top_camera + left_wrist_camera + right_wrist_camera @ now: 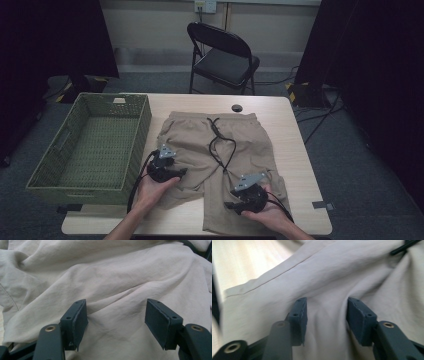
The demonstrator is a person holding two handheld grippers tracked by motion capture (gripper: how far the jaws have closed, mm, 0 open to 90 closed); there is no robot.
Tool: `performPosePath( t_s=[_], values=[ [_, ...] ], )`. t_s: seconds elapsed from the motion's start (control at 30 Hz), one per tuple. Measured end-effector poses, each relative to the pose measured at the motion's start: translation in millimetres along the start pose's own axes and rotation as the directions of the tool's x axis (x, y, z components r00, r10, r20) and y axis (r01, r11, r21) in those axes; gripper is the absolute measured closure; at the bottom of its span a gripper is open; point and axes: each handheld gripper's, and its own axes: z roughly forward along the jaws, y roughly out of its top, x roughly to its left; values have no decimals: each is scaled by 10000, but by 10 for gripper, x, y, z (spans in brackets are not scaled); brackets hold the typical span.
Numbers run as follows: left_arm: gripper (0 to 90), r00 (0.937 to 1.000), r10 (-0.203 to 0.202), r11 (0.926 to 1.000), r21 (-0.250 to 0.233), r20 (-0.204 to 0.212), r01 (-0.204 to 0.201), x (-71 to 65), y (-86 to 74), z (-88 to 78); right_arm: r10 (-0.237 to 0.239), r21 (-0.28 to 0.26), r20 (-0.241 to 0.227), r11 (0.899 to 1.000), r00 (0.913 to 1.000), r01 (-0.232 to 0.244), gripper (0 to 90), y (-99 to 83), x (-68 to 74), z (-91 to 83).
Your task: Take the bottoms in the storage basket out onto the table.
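Observation:
A pair of tan shorts lies flat on the wooden table, waistband at the far side, with a black drawstring trailing down its middle. My left gripper rests on the left leg of the shorts; in the left gripper view its jaws stand wide apart over creased cloth, pinching nothing. My right gripper sits low on the right leg near the hem. In the right gripper view its jaws are apart, with a raised ridge of fabric running between the pads.
A green woven basket stands at the table's left, close to my left hand. A black folding chair is behind the table. A round cable hole sits beyond the waistband. Bare tabletop lies right of the shorts.

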Motion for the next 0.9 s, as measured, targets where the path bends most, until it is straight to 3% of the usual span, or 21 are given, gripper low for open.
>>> performPosePath(
  t_s=[0.07,0.1,0.2,0.27,0.33,0.37,0.4,0.43,0.47,0.53,0.67,0.73,0.9],
  values=[
    [340,10000,28,9998,188,4,-28,6,-15,26,185,-653,244,9977,9995,-169,467,55,-60,-73],
    [340,10000,7,9994,344,-33,-6,5,-25,42,511,-1094,564,9930,9971,-447,443,100,-137,-122],
    [333,9999,104,9994,336,-54,-103,1,-28,52,1152,-1742,1726,9811,9782,-848,394,206,-449,-204],
    [331,9997,229,9992,326,-67,-227,5,-32,51,1887,-1839,1854,9707,9644,-1546,351,250,-705,-154],
    [329,9996,276,9991,313,-36,-275,9,-39,47,2057,-1712,2450,9711,9474,-1665,314,256,-859,-67],
    [330,9995,301,9990,317,-32,-299,10,-42,44,2512,-1685,2476,9622,9357,-2137,265,233,-967,6],
    [329,9994,348,9987,363,-46,-347,11,-43,39,2848,-1638,2378,9541,9286,-2507,228,210,-1027,46],
    [329,9994,353,9987,368,-40,-352,12,-48,34,3130,-1402,2505,9480,9161,-2856,207,178,-1072,93],
    [329,9993,379,9986,371,38,-380,22,-54,27,3072,-1150,2701,9512,9125,-2862,184,142,-1091,129],
    [329,9996,288,9989,378,77,-290,33,-64,12,2570,-1030,3152,9662,9136,-2363,179,82,-1069,144],
    [328,9999,151,9991,401,84,-154,46,-81,-14,2558,-1259,3194,9658,9124,-2267,171,11,-1115,111],
    [324,9998,186,9993,321,68,-188,44,-92,-13,2473,-1401,3144,9670,9165,-2129,172,-40,-1159,84],
    [311,9999,150,9998,120,-32,-149,43,-81,28,2652,-1745,3288,9603,9064,-2176,173,-144,-1325,17]
  ],
)
